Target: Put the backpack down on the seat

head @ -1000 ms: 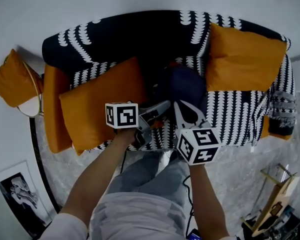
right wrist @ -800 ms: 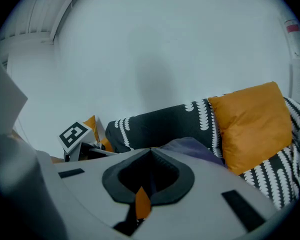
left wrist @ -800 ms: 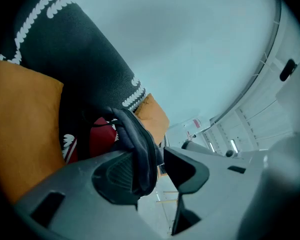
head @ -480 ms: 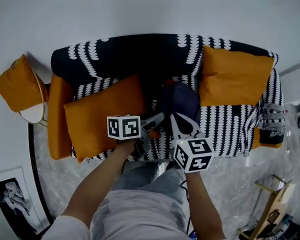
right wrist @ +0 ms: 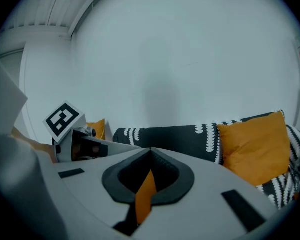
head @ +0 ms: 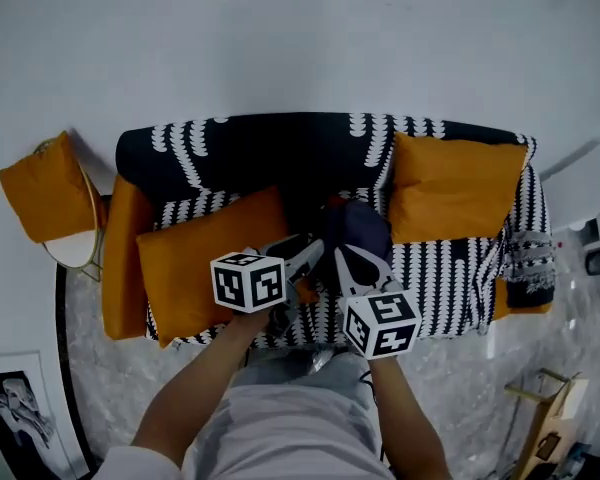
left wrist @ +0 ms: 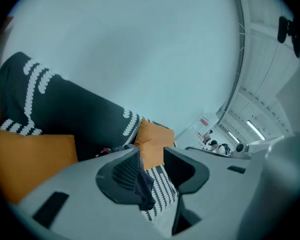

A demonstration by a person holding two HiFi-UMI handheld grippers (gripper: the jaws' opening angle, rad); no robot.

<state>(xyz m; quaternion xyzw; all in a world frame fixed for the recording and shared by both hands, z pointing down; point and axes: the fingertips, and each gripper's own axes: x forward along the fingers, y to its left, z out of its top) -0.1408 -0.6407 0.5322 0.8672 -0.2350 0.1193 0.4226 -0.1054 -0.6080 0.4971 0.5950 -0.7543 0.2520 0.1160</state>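
A dark navy backpack [head: 358, 226] sits on the seat of the black-and-white patterned sofa [head: 230, 143], between two orange cushions. My left gripper [head: 308, 255] is at the backpack's left front. In the left gripper view its jaws [left wrist: 151, 152] stand open, and a dark blue strip of fabric [left wrist: 143, 184] hangs against the left pad without being pinched. My right gripper [head: 352, 256] is at the backpack's front. In the right gripper view it [right wrist: 150, 152] is shut on an orange strap [right wrist: 146, 196].
A large orange cushion [head: 208, 253] lies left of the backpack and another [head: 453, 188] leans at the right. A grey throw [head: 528, 256] drapes the right arm. An orange cushion [head: 42, 186] rests on a round stand at the left. A wooden stand [head: 542, 418] is at the lower right.
The head view has drawn back, so the sofa sits lower and looks smaller. Both grippers have stayed at the backpack's front, and the backpack rests in the same spot on the seat.
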